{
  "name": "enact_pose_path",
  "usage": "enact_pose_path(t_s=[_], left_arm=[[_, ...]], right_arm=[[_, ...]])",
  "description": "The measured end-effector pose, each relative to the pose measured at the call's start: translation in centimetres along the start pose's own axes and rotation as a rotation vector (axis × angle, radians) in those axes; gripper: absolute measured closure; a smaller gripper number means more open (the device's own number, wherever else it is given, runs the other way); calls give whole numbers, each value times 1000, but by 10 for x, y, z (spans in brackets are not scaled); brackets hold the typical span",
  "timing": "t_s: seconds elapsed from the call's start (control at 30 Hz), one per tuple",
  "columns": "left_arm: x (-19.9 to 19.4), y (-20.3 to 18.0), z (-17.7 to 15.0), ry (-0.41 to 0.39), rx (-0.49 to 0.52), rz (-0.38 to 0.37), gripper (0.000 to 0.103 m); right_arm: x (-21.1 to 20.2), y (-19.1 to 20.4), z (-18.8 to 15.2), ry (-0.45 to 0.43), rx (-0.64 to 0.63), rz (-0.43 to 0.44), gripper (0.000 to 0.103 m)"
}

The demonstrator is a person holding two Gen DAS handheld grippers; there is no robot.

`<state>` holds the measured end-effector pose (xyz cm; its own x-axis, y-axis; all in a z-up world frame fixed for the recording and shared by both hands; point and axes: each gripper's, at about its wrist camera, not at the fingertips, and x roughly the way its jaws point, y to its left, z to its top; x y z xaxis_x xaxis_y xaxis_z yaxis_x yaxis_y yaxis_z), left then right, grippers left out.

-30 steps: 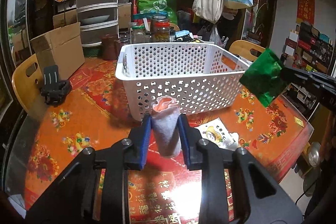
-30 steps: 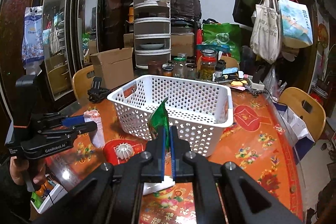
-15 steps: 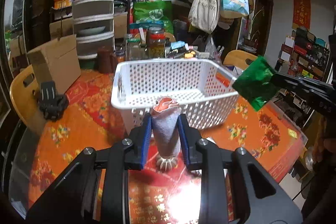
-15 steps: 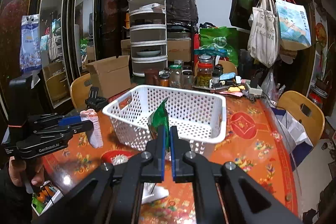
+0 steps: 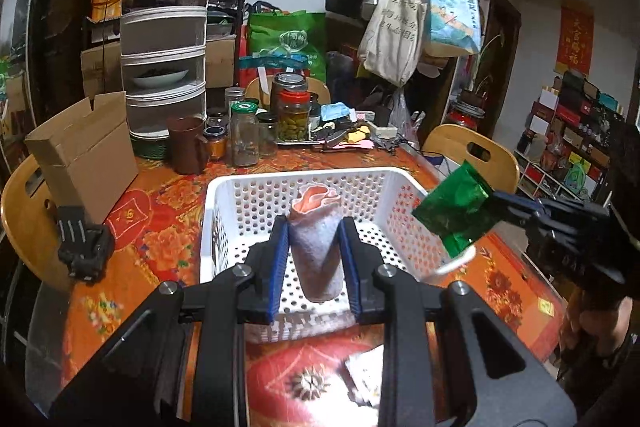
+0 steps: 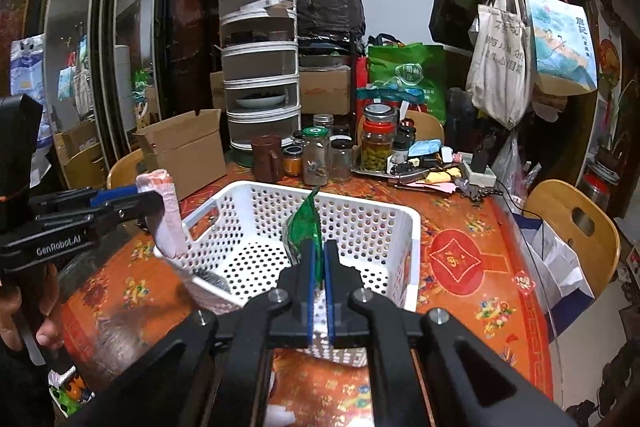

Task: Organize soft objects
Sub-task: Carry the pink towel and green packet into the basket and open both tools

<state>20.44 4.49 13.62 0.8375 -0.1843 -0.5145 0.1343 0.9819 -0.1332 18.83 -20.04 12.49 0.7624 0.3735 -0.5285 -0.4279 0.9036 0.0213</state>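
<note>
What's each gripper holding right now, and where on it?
Left gripper: rolled grey-and-pink cloth, clamped across its middle, upright. Right gripper: green foil pouch, pinched at its lower edge. Both over the white perforated plastic basket.

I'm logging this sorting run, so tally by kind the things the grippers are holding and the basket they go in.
Rolled cloth, in the left gripper: 1
Green foil pouch, in the right gripper: 1
White perforated basket: 1
Total: 3
</note>
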Motion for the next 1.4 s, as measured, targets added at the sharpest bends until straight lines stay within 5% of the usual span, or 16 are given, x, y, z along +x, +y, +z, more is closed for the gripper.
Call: enact_pose_path(t_s=[0.33, 0.8, 1.2, 1.4], left_arm=[[87, 13, 24, 116, -24, 19, 80], [201, 18, -4, 362, -8, 71, 80], [221, 22, -17, 429, -39, 74, 79], [204, 22, -11, 383, -35, 73, 55]], right_arm=[[72, -13, 4, 117, 29, -32, 100], [159, -28, -16, 303, 59, -67, 100], [175, -25, -22, 363, 65, -56, 100], [165, -23, -19, 336, 75, -47, 99]])
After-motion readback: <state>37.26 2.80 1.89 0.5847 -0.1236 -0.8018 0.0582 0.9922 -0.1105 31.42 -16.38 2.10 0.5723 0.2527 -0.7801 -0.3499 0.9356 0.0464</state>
